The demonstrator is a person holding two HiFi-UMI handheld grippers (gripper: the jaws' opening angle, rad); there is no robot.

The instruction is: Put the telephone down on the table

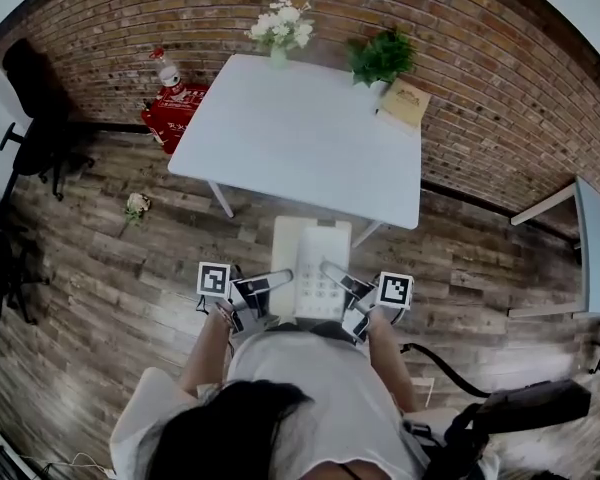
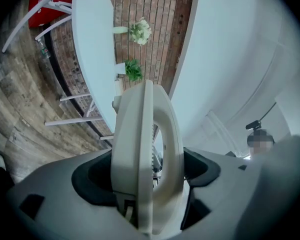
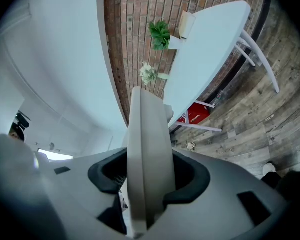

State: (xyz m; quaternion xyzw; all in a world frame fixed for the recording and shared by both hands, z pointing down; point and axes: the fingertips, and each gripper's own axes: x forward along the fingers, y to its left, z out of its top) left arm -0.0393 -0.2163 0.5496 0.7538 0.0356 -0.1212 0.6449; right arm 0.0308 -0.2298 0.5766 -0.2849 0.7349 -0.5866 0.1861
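The left tool [image 1: 276, 280] and the right tool [image 1: 336, 274] each squeeze one side of the phone [image 1: 320, 263]. It is low in the middle of the frame, over the floor [image 1: 110, 298], just below the white bench [image 1: 300, 138].

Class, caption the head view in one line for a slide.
Left gripper and right gripper hold a telephone before the white table.

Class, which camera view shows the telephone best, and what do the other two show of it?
The head view: the telephone shows its top face with the keypad. The left gripper view and the right gripper view each show only its narrow edge, close up.
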